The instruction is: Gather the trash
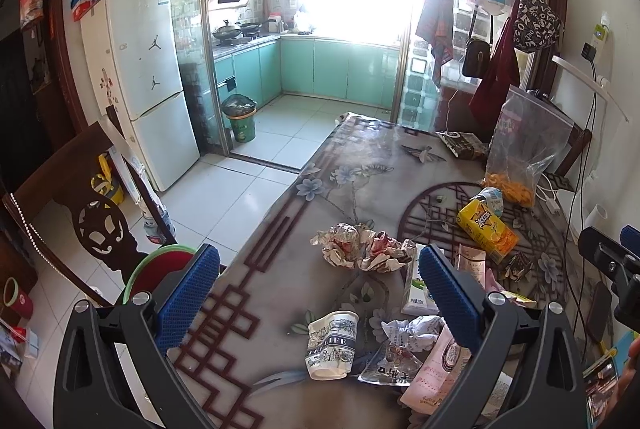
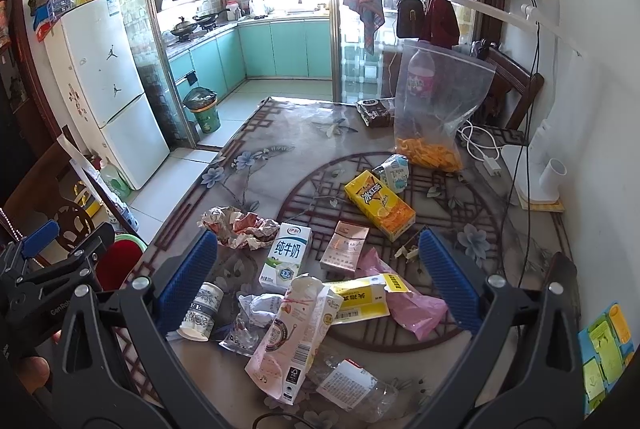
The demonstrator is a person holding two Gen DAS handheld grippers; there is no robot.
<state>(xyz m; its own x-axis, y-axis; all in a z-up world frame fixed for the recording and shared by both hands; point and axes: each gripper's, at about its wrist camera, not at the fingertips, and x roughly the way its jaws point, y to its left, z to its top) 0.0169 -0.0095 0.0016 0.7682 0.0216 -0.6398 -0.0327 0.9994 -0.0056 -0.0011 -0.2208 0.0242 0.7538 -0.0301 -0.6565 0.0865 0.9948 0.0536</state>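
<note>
You face a long table (image 2: 256,165) under a flowered cloth, with a kitchen doorway far beyond it and a green trash bin (image 2: 206,111) on the floor at far left. Trash lies scattered over the table's near half: a yellow drink carton (image 2: 380,205), a white milk carton (image 2: 286,255), crumpled paper (image 1: 366,247) and a crushed paper cup (image 1: 331,345). Your left gripper (image 1: 320,293) and right gripper (image 2: 318,277) both hover above the litter, fingers spread wide, gripping nothing.
</note>
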